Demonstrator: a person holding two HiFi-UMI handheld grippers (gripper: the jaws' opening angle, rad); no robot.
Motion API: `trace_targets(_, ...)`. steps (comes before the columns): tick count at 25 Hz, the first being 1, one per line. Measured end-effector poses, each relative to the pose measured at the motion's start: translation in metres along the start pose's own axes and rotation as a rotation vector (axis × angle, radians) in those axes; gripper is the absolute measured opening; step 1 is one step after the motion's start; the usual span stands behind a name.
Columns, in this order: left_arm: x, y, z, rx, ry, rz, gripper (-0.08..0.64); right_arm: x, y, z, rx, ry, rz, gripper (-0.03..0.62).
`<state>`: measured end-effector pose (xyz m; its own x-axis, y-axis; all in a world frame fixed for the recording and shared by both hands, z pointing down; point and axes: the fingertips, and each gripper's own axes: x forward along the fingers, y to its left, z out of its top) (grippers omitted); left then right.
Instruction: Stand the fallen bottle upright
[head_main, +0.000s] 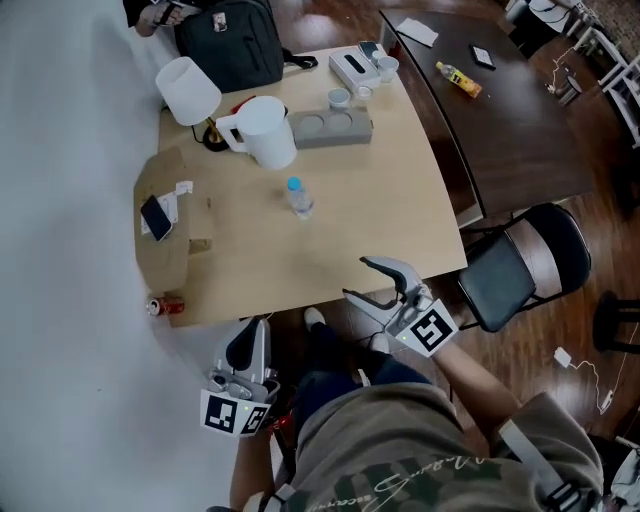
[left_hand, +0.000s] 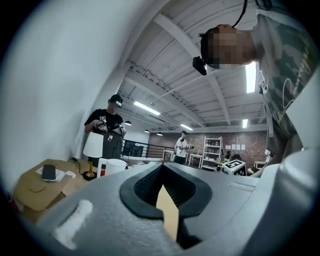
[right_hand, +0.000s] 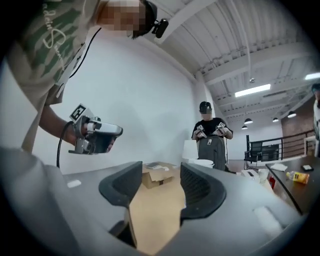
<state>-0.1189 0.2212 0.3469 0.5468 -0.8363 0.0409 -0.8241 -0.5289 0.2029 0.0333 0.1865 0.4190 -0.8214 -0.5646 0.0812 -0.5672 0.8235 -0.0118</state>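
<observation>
A clear water bottle (head_main: 299, 198) with a blue cap stands upright near the middle of the light wooden table (head_main: 390, 225). Both grippers are held off the table's near edge, well short of the bottle. My left gripper (head_main: 249, 347) is below the edge at the left; in the left gripper view its jaws (left_hand: 162, 167) meet at the tips, with nothing held. My right gripper (head_main: 378, 283) hovers at the near edge; its jaws (right_hand: 161, 185) stand apart with only the tabletop showing between them. The left gripper (right_hand: 95, 136) also shows in the right gripper view.
Behind the bottle are a white pitcher (head_main: 268, 131), a white-shaded lamp (head_main: 188, 90), a grey tray (head_main: 330, 128) and a black backpack (head_main: 230, 40). A cardboard box (head_main: 165, 250) with a phone (head_main: 156, 217) sits left. A black chair (head_main: 520, 265) and a dark table (head_main: 500, 110) stand right.
</observation>
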Motion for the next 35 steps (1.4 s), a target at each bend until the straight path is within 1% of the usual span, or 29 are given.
trace_targets(1, -0.001, -0.013, -0.003, 0.009, 0.011, -0.002, 0.003, -0.013, -0.001, -0.002, 0.027, -0.013, -0.004, 0.237)
trace_targets(4, -0.001, -0.051, -0.004, 0.015, 0.017, -0.009, 0.003, -0.048, 0.0, -0.004, 0.069, -0.037, -0.006, 0.235)
trace_targets(6, 0.0, -0.075, 0.0, 0.056, 0.027, -0.024, 0.003, -0.069, 0.007, 0.003, 0.096, -0.07, -0.017, 0.219)
trace_targets(7, 0.001, -0.088, 0.002, 0.093, 0.038, -0.039, 0.003, -0.079, 0.012, 0.009, 0.095, -0.097, -0.025, 0.197)
trace_targets(8, 0.002, -0.101, 0.004, 0.127, 0.046, -0.059, 0.003, -0.088, 0.017, 0.016, 0.084, -0.124, -0.033, 0.154)
trace_targets(9, 0.004, -0.113, 0.006, 0.147, 0.046, -0.083, 0.003, -0.096, 0.021, 0.022, 0.073, -0.142, -0.041, 0.092)
trace_targets(11, 0.009, -0.133, 0.01, 0.152, 0.028, -0.129, 0.003, -0.11, 0.024, 0.027, 0.045, -0.119, -0.049, 0.008)
trace_targets(13, 0.009, -0.144, 0.018, 0.139, -0.003, -0.152, 0.003, -0.119, 0.029, 0.032, -0.02, -0.07, -0.052, 0.005)
trace_targets(14, 0.006, -0.148, 0.023, 0.13, -0.021, -0.155, 0.003, -0.122, 0.032, 0.04, -0.029, -0.078, -0.066, 0.004)
trace_targets(16, -0.006, -0.15, 0.031, 0.114, -0.054, -0.149, 0.003, -0.125, 0.038, 0.059, 0.008, -0.114, -0.106, 0.003)
trace_targets(19, -0.028, -0.14, 0.036, 0.088, -0.086, -0.104, 0.003, -0.125, 0.043, 0.075, 0.051, -0.113, -0.14, 0.003)
trace_targets(22, -0.053, -0.122, 0.036, 0.049, -0.106, -0.049, 0.003, -0.116, 0.053, 0.08, 0.033, -0.082, -0.151, 0.003)
trace_targets(24, -0.066, -0.112, 0.034, 0.036, -0.114, -0.024, 0.003, -0.109, 0.06, 0.08, 0.018, -0.061, -0.147, 0.003)
trace_targets(28, -0.08, -0.103, 0.035, 0.054, -0.117, 0.005, 0.003, -0.102, 0.07, 0.084, 0.005, -0.064, -0.138, 0.003)
trace_targets(30, -0.086, -0.099, 0.035, 0.05, -0.116, 0.019, 0.003, -0.101, 0.076, 0.089, -0.004, -0.074, -0.134, 0.003)
trace_targets(35, -0.093, -0.091, 0.036, 0.046, -0.12, 0.03, 0.003, -0.095, 0.081, 0.089, -0.012, -0.039, -0.154, 0.003)
